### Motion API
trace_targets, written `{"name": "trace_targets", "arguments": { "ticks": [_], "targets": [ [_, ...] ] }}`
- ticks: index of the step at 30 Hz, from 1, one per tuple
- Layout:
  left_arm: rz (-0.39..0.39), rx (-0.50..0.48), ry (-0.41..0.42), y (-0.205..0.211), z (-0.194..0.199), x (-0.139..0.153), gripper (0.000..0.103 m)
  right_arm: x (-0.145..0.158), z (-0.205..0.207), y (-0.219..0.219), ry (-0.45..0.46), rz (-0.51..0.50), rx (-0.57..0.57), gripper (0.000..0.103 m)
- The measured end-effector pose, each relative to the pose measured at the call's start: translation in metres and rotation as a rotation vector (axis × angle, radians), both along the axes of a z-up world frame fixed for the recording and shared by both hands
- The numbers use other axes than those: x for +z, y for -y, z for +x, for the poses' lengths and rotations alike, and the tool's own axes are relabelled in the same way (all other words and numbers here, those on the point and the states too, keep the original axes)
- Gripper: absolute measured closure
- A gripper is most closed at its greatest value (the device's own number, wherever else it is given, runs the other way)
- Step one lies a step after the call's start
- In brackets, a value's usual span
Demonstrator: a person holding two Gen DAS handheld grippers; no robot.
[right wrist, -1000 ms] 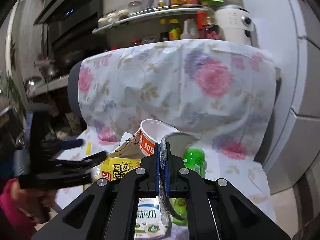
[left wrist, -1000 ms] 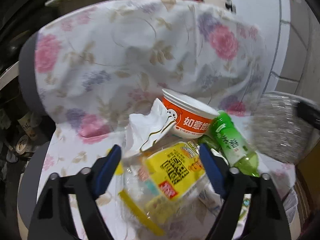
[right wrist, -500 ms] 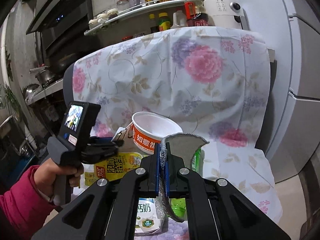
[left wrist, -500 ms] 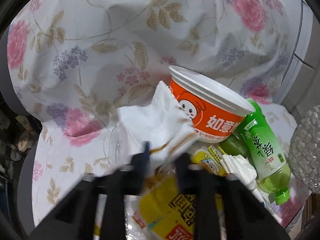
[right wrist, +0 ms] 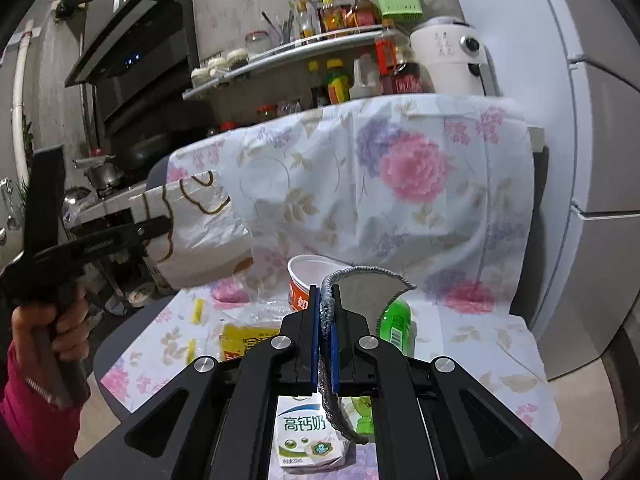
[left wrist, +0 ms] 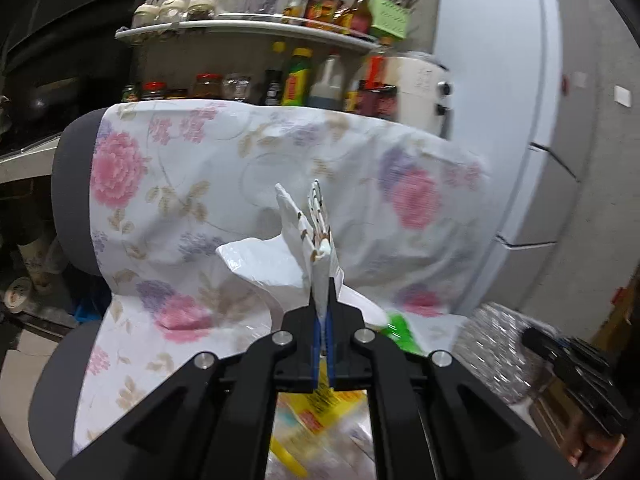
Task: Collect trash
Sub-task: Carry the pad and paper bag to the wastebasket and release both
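My left gripper (left wrist: 323, 312) is shut on a white paper bag (left wrist: 288, 256) with brown print and holds it up above the chair seat; the bag also shows in the right wrist view (right wrist: 196, 228) at the left, in the left gripper (right wrist: 160, 228). My right gripper (right wrist: 325, 320) is shut on the rim of a grey mesh bag (right wrist: 368, 292). On the seat lie an orange noodle cup (right wrist: 304, 284), a green bottle (right wrist: 394, 320), a yellow wrapper (right wrist: 244, 340) and a milk carton (right wrist: 306, 432).
The chair is draped in a floral cloth (right wrist: 400, 200). A shelf of bottles and jars (left wrist: 260, 28) and a stove hood (right wrist: 132, 48) stand behind it. A white fridge (right wrist: 600, 160) is at the right. The mesh bag shows at the lower right in the left wrist view (left wrist: 496, 344).
My left gripper closed on the white paper bag among the trash and lifted it up and to the left. The right gripper kept its hold on the mesh bag.
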State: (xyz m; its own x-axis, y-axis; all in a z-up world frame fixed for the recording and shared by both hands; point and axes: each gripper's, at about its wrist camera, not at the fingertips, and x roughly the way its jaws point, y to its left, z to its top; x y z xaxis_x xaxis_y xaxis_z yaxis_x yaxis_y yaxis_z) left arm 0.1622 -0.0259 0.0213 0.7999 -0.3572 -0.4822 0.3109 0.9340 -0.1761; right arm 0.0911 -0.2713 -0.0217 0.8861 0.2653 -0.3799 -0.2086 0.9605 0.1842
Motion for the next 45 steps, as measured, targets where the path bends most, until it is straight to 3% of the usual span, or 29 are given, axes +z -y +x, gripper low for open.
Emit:
{"name": "trace_targets", "arguments": {
  "ticks": [13, 24, 29, 36, 45],
  "targets": [
    [-0.013, -0.246, -0.041, 0.077, -0.100, -0.053, 0.102, -0.026, -0.091, 0.058, -0.075, 0.002, -0.193, 0.098],
    [-0.061, -0.623, -0.037, 0.170, -0.161, -0.086, 0.102, -0.047, -0.194, 0.125, -0.124, -0.015, -0.490, 0.098],
    [-0.063, -0.767, -0.085, 0.214, -0.179, -0.106, 0.102, -0.064, -0.232, 0.157, -0.154, 0.008, -0.602, 0.098],
    [-0.008, -0.851, -0.113, 0.271, -0.199, -0.132, 0.102, -0.091, -0.258, 0.189, -0.200, 0.011, -0.719, 0.098],
    [0.087, -0.937, -0.211, 0.338, -0.202, -0.174, 0.102, -0.149, -0.257, 0.228, -0.310, 0.113, -0.725, 0.098]
  ]
}}
